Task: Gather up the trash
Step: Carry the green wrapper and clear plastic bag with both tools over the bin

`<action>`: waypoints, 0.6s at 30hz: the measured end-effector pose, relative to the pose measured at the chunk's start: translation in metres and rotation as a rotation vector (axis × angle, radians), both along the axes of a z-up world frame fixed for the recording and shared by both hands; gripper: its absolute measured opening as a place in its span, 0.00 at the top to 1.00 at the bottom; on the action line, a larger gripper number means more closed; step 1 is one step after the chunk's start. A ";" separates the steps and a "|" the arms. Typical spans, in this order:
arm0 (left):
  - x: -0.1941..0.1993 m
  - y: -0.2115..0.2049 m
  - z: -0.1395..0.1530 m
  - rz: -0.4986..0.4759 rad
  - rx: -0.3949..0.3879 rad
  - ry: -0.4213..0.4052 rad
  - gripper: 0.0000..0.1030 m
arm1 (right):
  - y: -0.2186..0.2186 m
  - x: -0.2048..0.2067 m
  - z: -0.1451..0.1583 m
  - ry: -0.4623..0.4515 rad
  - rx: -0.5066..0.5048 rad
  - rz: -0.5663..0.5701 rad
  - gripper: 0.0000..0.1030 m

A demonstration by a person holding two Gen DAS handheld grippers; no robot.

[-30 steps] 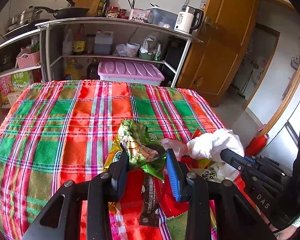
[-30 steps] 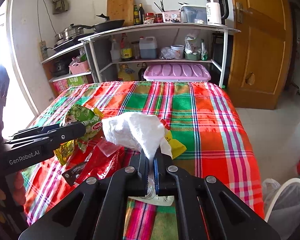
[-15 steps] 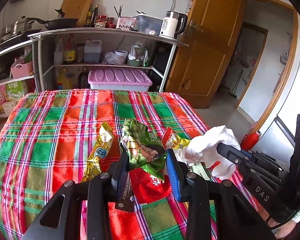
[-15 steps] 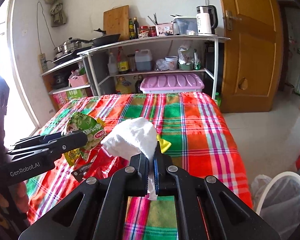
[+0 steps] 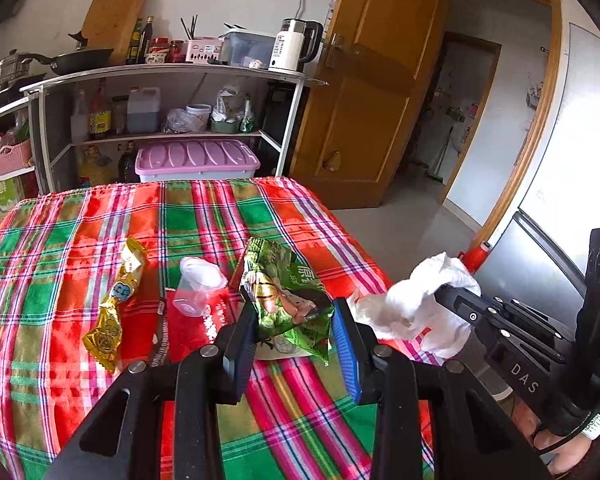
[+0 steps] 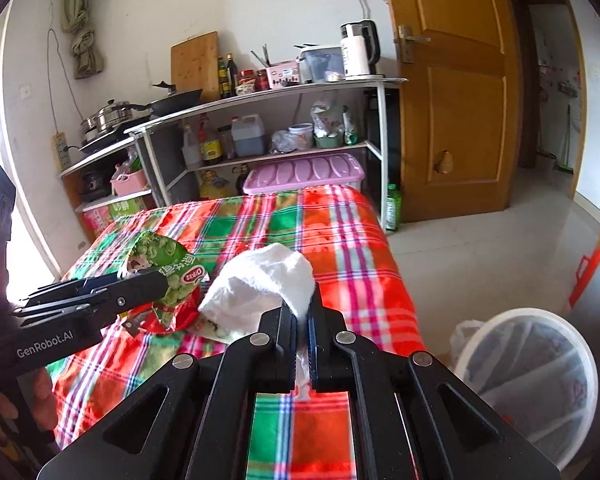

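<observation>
We are carrying two pieces of trash off the counter (image 5: 80,208) at once. Our left claw (image 5: 296,340) is clamped on the green snack bag (image 5: 288,296), held at frame centre; our right claw (image 6: 302,316) is pinched tight on the white tissue (image 6: 260,276). The white bin (image 6: 528,384) waits at lower right of the right wrist view. Next, we judge, both claws must swing over its rim and let go. A gold wrapper (image 5: 114,308) and clear cup (image 5: 198,284) remain at centre left.

Snack wrapper (image 5: 114,304) left of cup (image 5: 198,286) on table (image 5: 80,216); bin (image 6: 540,376) apparently right, lower.
</observation>
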State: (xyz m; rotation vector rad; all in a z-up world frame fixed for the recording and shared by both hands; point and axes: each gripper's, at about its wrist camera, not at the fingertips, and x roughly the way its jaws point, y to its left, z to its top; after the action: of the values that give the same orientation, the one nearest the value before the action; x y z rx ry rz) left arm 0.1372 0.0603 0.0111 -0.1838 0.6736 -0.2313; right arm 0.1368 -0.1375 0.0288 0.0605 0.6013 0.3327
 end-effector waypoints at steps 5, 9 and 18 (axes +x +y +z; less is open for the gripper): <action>-0.003 -0.028 -0.001 -0.053 -0.001 0.001 0.65 | -0.025 -0.011 0.001 0.000 0.020 -0.034 0.96; -0.007 -0.043 -0.003 -0.079 -0.005 0.000 0.65 | -0.035 -0.016 -0.003 0.018 0.038 -0.026 0.96; -0.013 -0.047 -0.001 -0.081 0.000 0.002 0.65 | -0.056 -0.024 0.006 0.009 0.123 -0.008 0.96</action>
State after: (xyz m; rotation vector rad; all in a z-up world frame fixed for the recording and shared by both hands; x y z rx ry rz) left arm 0.1245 0.0130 0.0106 -0.1573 0.6833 -0.3088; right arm 0.1131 -0.1937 0.0351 0.1830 0.5894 0.3613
